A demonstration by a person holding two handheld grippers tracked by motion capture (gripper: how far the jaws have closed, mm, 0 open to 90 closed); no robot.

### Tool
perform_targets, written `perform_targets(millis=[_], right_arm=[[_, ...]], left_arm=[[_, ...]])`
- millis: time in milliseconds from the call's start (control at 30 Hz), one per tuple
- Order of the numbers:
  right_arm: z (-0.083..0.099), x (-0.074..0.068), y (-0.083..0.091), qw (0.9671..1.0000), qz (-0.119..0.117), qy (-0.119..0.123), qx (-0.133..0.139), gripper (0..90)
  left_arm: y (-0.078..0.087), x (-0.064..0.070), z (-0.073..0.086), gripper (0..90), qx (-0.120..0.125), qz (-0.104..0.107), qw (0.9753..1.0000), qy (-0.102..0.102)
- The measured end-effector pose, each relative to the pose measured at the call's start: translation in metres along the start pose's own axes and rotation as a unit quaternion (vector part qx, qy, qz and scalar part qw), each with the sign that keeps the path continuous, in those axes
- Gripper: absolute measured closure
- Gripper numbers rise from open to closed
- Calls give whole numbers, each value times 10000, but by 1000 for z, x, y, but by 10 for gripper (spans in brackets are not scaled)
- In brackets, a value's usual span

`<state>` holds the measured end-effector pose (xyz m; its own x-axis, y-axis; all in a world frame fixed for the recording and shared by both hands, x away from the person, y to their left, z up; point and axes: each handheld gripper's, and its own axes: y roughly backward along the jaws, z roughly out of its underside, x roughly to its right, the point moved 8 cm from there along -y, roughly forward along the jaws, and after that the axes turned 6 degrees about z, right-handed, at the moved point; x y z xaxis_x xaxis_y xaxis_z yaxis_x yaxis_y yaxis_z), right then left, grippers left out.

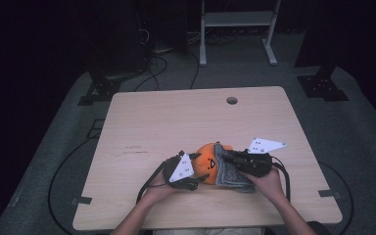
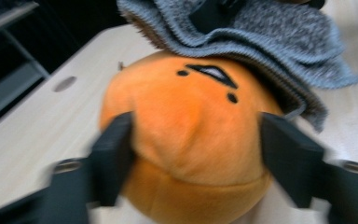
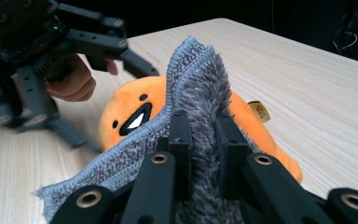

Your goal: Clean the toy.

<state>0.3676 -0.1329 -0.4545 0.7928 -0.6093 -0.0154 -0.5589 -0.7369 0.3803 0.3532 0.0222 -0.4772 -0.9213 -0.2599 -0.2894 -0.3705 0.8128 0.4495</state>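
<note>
An orange plush toy [image 1: 206, 159] with a stitched face lies near the front middle of the wooden table [image 1: 176, 117]. A grey fuzzy cloth [image 1: 227, 171] is draped over its right side. In the left gripper view my left gripper [image 2: 196, 130] is open, and its jaws straddle the plush toy [image 2: 191, 126] on both sides; the view is blurred. My right gripper [image 3: 203, 119] is shut on a raised fold of the grey cloth [image 3: 200, 79] and holds it over the plush toy [image 3: 130, 107]. In the high view the left gripper [image 1: 198, 170] and the right gripper [image 1: 228, 159] face each other across the toy.
A round cable hole [image 1: 231, 100] sits near the table's far edge. A white metal frame [image 1: 237, 19] and dark stands with cables are on the floor behind. Bare tabletop lies to the left, right and far side of the toy.
</note>
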Motion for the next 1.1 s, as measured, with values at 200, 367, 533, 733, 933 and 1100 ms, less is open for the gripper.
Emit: perform_targets(millis=[200,367,533,733,933,1100], right_arm=[[-16,-17,8,9994,-174,133,277,789],[-19,-34,16,9987,-362,184,297,790],[-6,-29,7,9995,-266,189,19,791],[-3,-10,9,10000,-83,-15,5,790],[-16,-31,15,9990,-325,219,237,794],[-12,-33,7,9989,-288,371,96,794]], left_arm=[[7,-6,-7,472,99,208,9939,1078],[16,-1,-14,460,255,521,9854,1600],[12,5,-15,186,335,747,9843,1566],[10,5,-13,376,372,609,9896,1251],[6,-1,-18,447,335,460,9887,1386],[8,-4,-13,461,301,448,9867,1531]])
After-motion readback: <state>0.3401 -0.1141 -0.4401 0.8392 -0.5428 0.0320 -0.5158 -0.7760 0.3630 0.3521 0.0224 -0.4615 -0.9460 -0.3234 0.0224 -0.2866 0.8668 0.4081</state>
